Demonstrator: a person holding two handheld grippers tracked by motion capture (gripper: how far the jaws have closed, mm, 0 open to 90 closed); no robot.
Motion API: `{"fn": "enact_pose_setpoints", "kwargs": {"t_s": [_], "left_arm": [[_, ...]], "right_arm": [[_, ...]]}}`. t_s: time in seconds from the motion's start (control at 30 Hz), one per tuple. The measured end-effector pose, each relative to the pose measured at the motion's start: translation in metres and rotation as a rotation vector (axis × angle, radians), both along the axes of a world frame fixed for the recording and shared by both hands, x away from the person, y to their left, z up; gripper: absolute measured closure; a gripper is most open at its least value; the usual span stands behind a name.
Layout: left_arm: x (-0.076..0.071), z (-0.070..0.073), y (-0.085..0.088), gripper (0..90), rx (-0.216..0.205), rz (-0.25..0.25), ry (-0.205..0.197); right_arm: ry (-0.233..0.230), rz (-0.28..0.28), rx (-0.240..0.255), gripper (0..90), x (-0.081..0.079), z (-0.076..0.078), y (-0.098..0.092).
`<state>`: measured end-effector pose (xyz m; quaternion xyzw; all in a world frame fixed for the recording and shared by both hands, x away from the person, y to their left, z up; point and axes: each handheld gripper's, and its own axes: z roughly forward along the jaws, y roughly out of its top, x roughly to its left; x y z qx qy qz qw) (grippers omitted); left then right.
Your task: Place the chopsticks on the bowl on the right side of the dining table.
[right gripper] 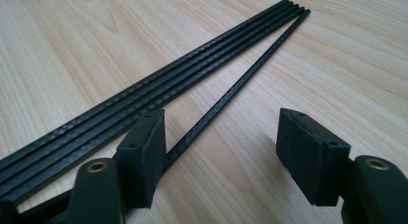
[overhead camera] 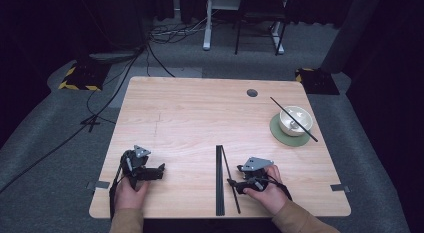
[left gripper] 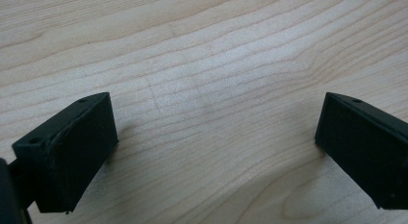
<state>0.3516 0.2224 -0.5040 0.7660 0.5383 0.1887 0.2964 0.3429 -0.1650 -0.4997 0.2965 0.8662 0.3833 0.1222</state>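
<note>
One loose black rod [right gripper: 226,96] lies between your right gripper [right gripper: 221,152]'s wide-apart jaws, seemingly touching one pad, beside the bundled rods [right gripper: 144,94] on the table [right gripper: 337,65].

A thin black chopstick [right gripper: 226,96] lies flat on the table [overhead camera: 190,118], slanting away from a tight bundle of black sticks [right gripper: 144,92] that rest side by side. Its far tip nearly meets theirs; its near end passes just beside one pad of the right tongs [right gripper: 221,156].

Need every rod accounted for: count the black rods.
6: four rods side by side, count unsure; one loose rod beside them at the right claw; one rod across the bowl.
</note>
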Motion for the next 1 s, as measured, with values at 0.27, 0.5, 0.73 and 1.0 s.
{"fn": "enact_pose_setpoints", "kwargs": {"t_s": [0.27,0.5,0.73,1.0], "left_arm": [[0.0,0.0,0.0,1.1,-0.002,0.0,0.002],[0.0,0.0,0.0,1.1,-0.001,0.0,0.001],[0.0,0.0,0.0,1.1,-0.002,-0.001,0.002],[0.0,0.0,0.0,1.1,-0.002,-0.001,0.002]], "right_arm": [[-0.012,-0.042,-0.016,38.2,0.009,0.0,-0.014],[-0.009,-0.077,-0.018,38.5,0.014,0.001,-0.022],[-0.005,-0.06,-0.037,52.5,0.012,0.005,-0.029],[0.006,-0.043,-0.064,66.1,0.009,0.007,-0.033]]}}
